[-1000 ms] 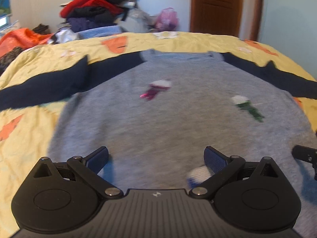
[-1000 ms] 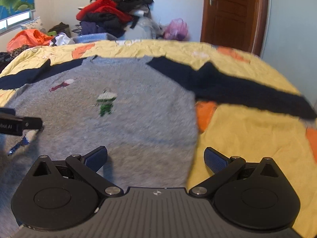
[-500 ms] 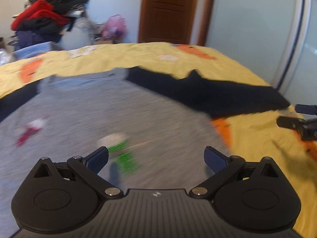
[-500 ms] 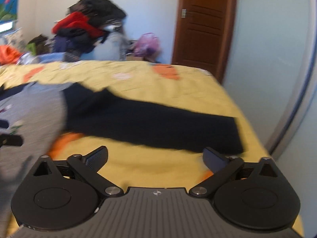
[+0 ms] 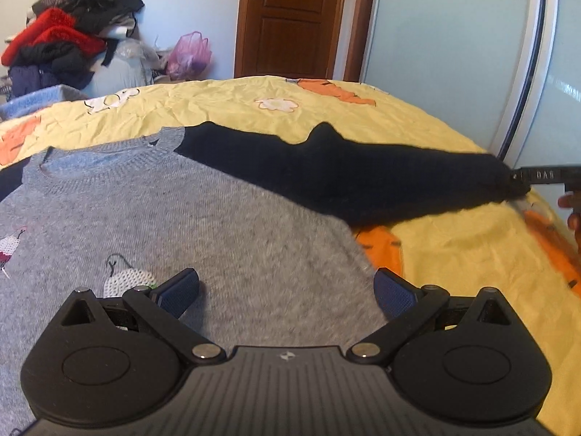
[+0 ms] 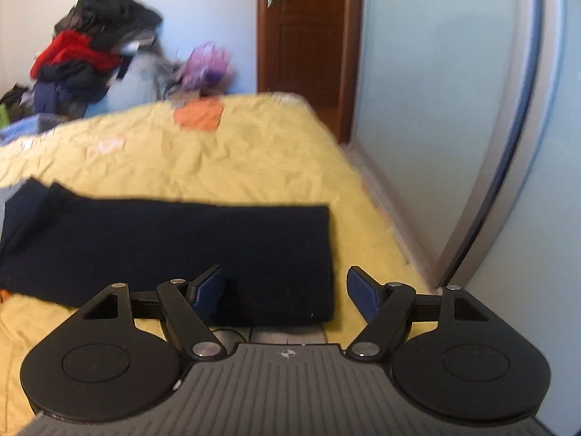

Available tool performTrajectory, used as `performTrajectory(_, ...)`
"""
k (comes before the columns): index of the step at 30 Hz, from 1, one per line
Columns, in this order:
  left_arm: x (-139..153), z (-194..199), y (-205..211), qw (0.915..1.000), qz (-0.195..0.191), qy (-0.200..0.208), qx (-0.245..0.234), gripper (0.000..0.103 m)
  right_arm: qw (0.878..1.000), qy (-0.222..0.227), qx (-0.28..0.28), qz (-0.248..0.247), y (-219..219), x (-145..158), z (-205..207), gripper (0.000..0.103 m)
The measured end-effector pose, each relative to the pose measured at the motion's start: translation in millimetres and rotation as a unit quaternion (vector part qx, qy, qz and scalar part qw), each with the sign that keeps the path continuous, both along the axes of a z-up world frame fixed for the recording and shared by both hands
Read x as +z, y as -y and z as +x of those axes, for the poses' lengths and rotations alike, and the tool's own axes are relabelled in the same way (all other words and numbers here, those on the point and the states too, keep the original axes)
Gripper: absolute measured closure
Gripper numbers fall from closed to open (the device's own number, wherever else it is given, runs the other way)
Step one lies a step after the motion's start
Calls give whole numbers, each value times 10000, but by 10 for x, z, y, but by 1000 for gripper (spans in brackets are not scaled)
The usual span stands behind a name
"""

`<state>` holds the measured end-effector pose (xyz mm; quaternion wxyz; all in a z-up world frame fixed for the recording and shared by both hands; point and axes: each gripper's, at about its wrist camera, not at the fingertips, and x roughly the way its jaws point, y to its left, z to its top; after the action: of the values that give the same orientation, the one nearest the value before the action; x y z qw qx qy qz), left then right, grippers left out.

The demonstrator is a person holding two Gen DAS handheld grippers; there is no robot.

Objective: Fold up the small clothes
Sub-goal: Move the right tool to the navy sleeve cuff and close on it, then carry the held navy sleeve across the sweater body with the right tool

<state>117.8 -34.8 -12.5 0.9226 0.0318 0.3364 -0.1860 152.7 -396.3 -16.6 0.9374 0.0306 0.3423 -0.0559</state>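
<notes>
A grey knitted sweater point(image 5: 203, 225) with small bird motifs lies flat on the yellow bed sheet point(image 5: 454, 254). Its dark navy sleeve point(image 5: 363, 178) stretches out to the right. My left gripper point(image 5: 287, 290) hovers open over the sweater's right side, holding nothing. In the right wrist view the same navy sleeve point(image 6: 181, 243) runs across the sheet point(image 6: 218, 160), and its cuff end lies between the fingers of my right gripper point(image 6: 287, 292), which stands open just over it. The right gripper's tip point(image 5: 541, 175) shows at the cuff in the left wrist view.
A heap of clothes point(image 5: 69, 36) and a pink bag point(image 5: 190, 54) stand behind the bed. A wooden door point(image 5: 290, 18) is at the back. A pale wardrobe front point(image 6: 454, 109) runs close along the bed's right edge point(image 6: 381, 210).
Both grippers have swung right. The left one went from the sweater's middle to its right side. The right one travelled along the navy sleeve to its cuff. Both stayed open.
</notes>
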Motion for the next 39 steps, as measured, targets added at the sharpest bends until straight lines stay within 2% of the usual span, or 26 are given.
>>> performTrajectory(4, -50, -26, 37, 9998, 132, 131, -41, 0, 9997, -50, -124, 210, -10, -67, 81, 27)
performTrajectory(7, -55, -25, 34, 9998, 158, 123, -57, 0, 9993, -85, -200, 300, -30, -104, 105, 2)
performTrajectory(10, -66, -31, 61, 9995, 262, 150, -59, 0, 9992, -176, -285, 202, -95, -127, 121, 0)
performTrajectory(12, -70, -37, 71, 9994, 296, 166, -49, 0, 9988, -117, -319, 356, -82, -74, 78, 6)
performTrajectory(15, -66, -46, 70, 9994, 290, 169, -43, 0, 9990, -104, -329, 285, -117, -58, 102, 21)
performTrajectory(17, -68, -43, 80, 9994, 303, 169, -42, 0, 9989, -97, -356, 296, -127, -25, 117, 48)
performTrajectory(19, -69, -36, 81, 9994, 301, 162, -35, 0, 9985, -126, -350, 410, -112, 16, 138, 69)
performTrajectory(22, -67, -39, 81, 9994, 300, 163, -34, 0, 9990, -175, -233, 331, -150, 36, 179, 77)
performTrajectory(27, -39, 10, 63, 9997, 201, 89, -41, 0, 9991, -152, -224, 332, -189, 36, 193, 81)
performTrajectory(29, 21, 55, 45, 9996, 182, 192, 19, 0, 9989, -152, -226, 376, -190, 39, 199, 82)
performTrajectory(32, 79, 238, 12, 9999, 24, -18, 119, 0, 9989, -170, -238, 378, -189, 42, 211, 83)
performTrajectory(35, 34, 386, 51, 9996, 184, -89, 215, 2, 9993, -197, -216, 214, -249, 69, 221, 85)
performTrajectory(37, 16, 393, 108, 9995, 267, 103, 93, 17, 9995, -180, -173, 210, -287, 98, 203, 85)
performTrajectory(39, 24, 408, 173, 9993, 252, 258, 66, 18, 9996, -216, -152, 142, -336, 103, 205, 85)
